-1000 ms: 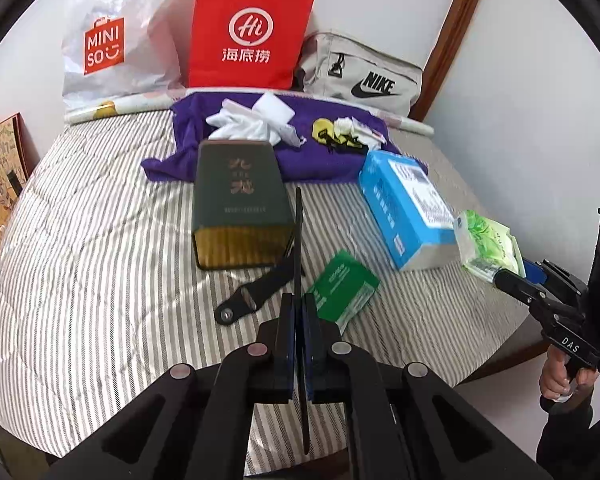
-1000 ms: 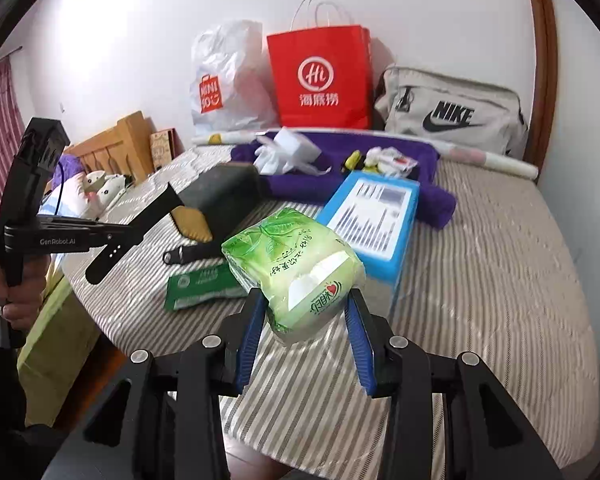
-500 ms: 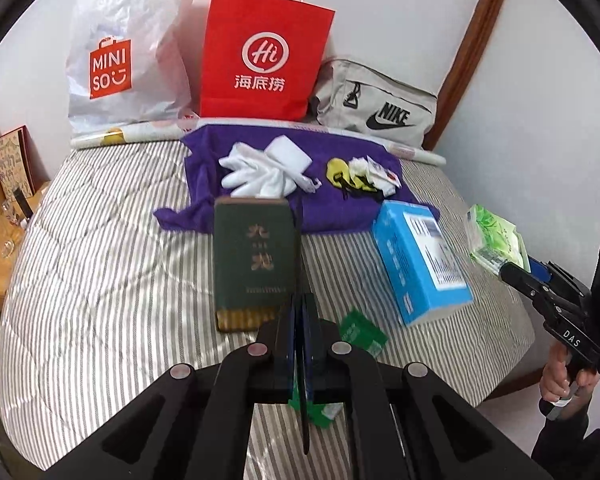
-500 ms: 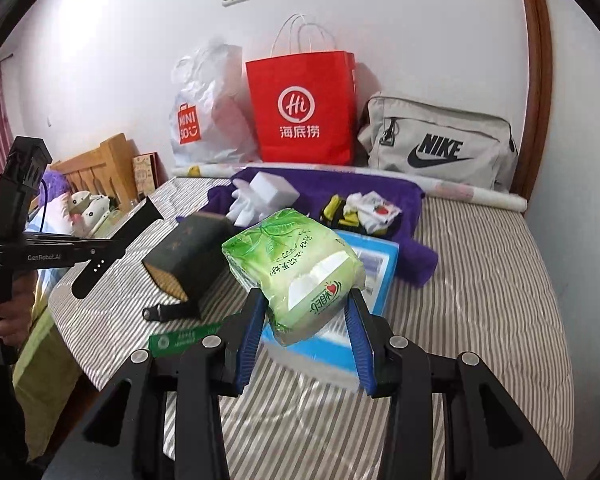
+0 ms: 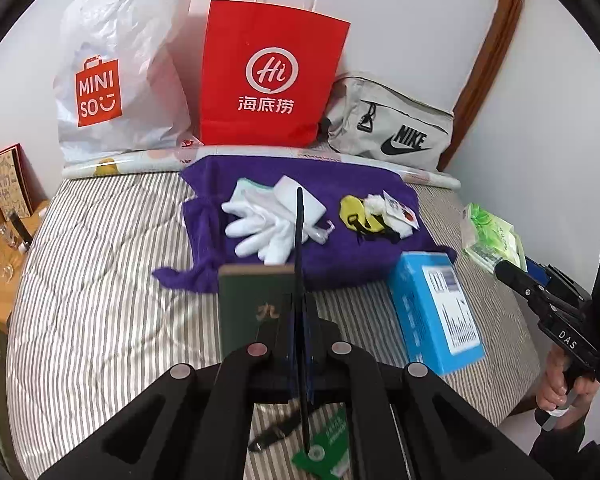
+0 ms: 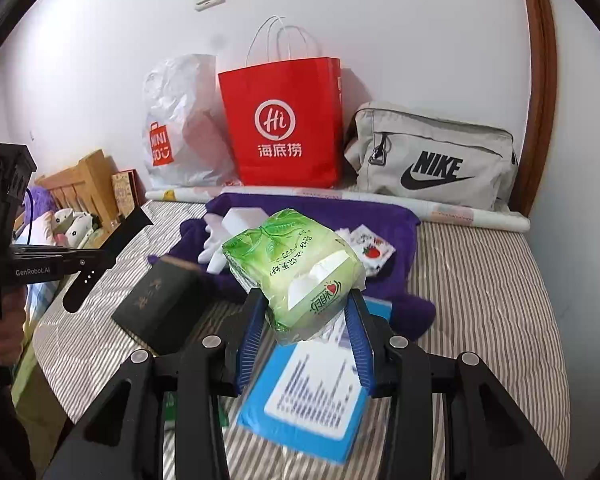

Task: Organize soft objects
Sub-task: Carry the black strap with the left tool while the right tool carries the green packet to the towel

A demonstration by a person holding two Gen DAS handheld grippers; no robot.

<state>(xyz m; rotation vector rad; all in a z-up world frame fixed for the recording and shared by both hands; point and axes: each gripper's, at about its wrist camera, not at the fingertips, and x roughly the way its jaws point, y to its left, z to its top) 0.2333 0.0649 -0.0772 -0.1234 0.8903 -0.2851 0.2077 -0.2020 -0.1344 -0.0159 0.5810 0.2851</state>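
Right gripper pinches the green tissue pack; only the left view shows the pressed-together left gripper (holding nothing).

both tools raised, advanced toward bags | tissue pack carried along

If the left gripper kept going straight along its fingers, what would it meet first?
Probably the dark green box, standing right beyond the shut left gripper; the white gloves on the purple towel lie farther. Depth is uncertain.
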